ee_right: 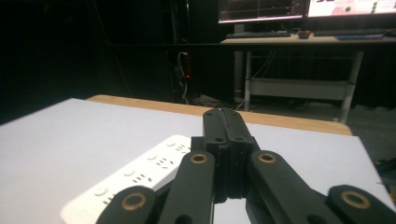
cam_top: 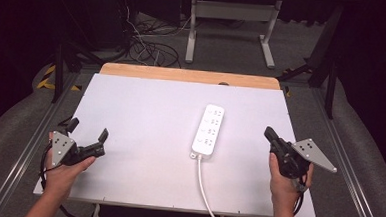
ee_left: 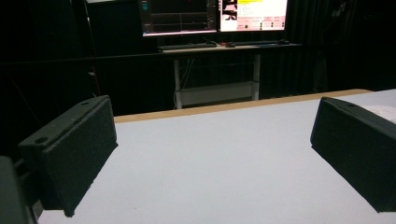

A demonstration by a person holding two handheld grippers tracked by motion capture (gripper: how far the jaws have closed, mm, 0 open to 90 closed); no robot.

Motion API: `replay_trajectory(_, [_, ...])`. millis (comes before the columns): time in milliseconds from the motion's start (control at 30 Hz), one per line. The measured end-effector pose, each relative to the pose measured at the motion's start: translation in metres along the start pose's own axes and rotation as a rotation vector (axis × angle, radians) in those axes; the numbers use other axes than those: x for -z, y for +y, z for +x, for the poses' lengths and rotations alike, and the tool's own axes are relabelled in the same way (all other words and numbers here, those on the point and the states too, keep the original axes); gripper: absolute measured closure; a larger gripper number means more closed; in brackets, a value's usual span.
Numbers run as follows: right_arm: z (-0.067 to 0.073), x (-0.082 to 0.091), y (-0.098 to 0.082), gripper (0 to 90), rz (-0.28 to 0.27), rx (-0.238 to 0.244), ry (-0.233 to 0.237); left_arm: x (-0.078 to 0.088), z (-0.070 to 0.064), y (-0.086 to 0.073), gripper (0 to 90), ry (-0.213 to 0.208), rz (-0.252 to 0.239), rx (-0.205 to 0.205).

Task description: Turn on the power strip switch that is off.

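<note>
Resting wide-open, the left gripper [cam_top: 89,128] should approach squarely, while the closed right gripper [cam_top: 270,134] must spread first beside the strip [cam_top: 209,129].

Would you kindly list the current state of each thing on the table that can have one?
White rectangular plastic power strip: lying flat, sockets up and empty, untouched.
White power cord: attached, trailing off the near edge.
Left gripper: jaws wide open, holding nothing.
Right gripper: jaws shut, holding nothing.

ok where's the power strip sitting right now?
In the high view the power strip lies right of centre on the white table, between the two grippers and nearer the right gripper, its cord running off the near edge.
</note>
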State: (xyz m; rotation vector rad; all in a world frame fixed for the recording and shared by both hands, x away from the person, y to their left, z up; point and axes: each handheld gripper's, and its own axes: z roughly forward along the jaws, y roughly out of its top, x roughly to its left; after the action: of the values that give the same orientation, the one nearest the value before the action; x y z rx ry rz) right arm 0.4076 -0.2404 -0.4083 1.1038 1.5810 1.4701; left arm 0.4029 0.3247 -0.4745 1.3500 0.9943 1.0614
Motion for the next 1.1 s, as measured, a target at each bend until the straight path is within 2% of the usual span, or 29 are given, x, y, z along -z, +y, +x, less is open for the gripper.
replay_trajectory(167, [0.011, -0.004, 0.012, 90.0, 0.039, 0.027, 0.003, 0.0, 0.0, 0.0, 1.3, -0.003, 0.006, -0.007])
replay_trajectory(367, [0.039, -0.032, 0.017, 90.0, 0.107, 0.058, 0.04, 0.0, -0.001, -0.001, 1.5, -0.009, 0.008, -0.017])
replay_trajectory(633, [0.077, -0.068, 0.013, 90.0, 0.222, 0.134, 0.098, 0.001, 0.0, -0.001, 1.7, -0.011, 0.011, -0.018])
replay_trajectory(700, [0.08, -0.071, 0.011, 90.0, 0.233, 0.139, 0.104, 0.001, -0.001, -0.001, 1.8, -0.016, 0.009, -0.014])
replay_trajectory(900, [0.097, -0.095, -0.002, 90.0, 0.328, 0.161, 0.149, 0.003, -0.002, -0.001, 2.1, -0.019, 0.012, -0.029])
replay_trajectory(1100, [0.107, -0.114, -0.013, 90.0, 0.396, 0.18, 0.177, 0.005, 0.0, -0.002, 2.2, -0.015, 0.013, -0.028])
